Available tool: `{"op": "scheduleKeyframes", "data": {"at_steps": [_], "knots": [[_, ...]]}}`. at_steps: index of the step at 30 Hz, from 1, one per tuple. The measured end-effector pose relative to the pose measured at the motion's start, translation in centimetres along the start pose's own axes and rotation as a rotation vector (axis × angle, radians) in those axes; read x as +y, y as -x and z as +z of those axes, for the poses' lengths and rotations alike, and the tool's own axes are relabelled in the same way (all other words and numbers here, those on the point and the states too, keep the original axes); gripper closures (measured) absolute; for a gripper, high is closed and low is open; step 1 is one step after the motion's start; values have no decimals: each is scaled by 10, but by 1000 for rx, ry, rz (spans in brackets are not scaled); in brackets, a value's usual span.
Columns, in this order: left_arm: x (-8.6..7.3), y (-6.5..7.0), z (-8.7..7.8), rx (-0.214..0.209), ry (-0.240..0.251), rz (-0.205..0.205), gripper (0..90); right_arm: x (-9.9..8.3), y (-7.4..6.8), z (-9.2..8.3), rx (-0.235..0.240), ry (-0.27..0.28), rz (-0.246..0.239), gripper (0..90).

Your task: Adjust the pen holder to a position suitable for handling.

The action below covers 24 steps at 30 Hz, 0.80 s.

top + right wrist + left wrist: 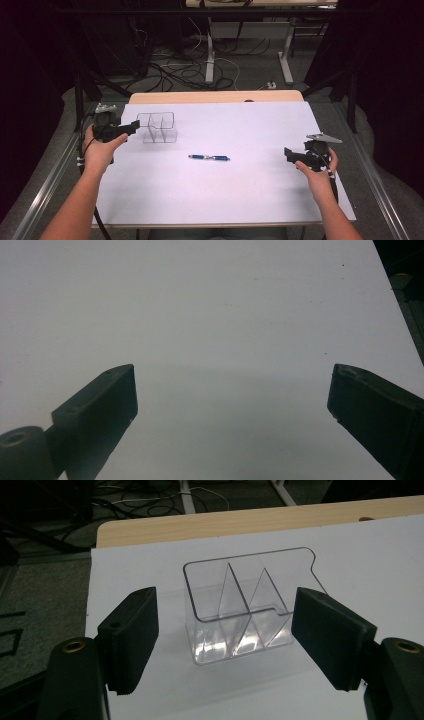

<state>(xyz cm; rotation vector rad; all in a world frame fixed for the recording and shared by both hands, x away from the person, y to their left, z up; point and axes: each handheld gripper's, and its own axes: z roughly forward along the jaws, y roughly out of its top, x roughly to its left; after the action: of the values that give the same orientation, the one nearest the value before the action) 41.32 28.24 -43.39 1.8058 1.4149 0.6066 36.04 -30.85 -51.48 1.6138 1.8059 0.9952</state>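
A white-topped counter (215, 190) spreads across the high view, with a pale wooden strip along its far edge and a grey floor strewn with black cables (175, 70) beyond it. Toward the counter's far left stands a clear plastic organizer (158, 127), upright, with thin dividers splitting it into compartments; in the left gripper view the same organizer (245, 610) sits ahead of and between the two black jaws, apart from both. The left hand-held gripper (131, 127) is held at the counter's left edge, just beside the organizer and pointing toward it, and its jaws stand wide apart and released, with nothing between them (225, 630). The right hand-held gripper (288, 155) is held near the counter's right edge, well apart from the organizer, with a grey three-cornered plate on top; in the right gripper view its jaws (232, 405) are spread wide and released over bare white surface. Between the two hands, near the middle of the counter, lies a blue pen (209, 158) with a silver midsection, flat on the surface and roughly crosswise, well apart from both grippers and a little nearer the person than the organizer.
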Motion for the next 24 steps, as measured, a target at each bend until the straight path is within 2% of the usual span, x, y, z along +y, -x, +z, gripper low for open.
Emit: {"op": "scheduleKeyframes", "data": {"at_steps": [5,6,10,15,20,24], "knots": [[12,-2,4,-5,5,-27,274,-1,1,0,3,-3,-3,65],[17,-3,6,-15,-9,-47,273,-1,1,1,0,-5,-1,67],[22,-3,9,-14,-25,-65,264,-1,1,1,1,-7,1,68],[33,-7,19,-18,-96,-91,264,-1,1,1,3,-17,11,69],[38,-7,23,-21,-125,-112,305,-2,1,2,6,-17,9,70],[41,-7,28,-8,-153,-101,339,-2,1,2,8,-21,0,70]]}}
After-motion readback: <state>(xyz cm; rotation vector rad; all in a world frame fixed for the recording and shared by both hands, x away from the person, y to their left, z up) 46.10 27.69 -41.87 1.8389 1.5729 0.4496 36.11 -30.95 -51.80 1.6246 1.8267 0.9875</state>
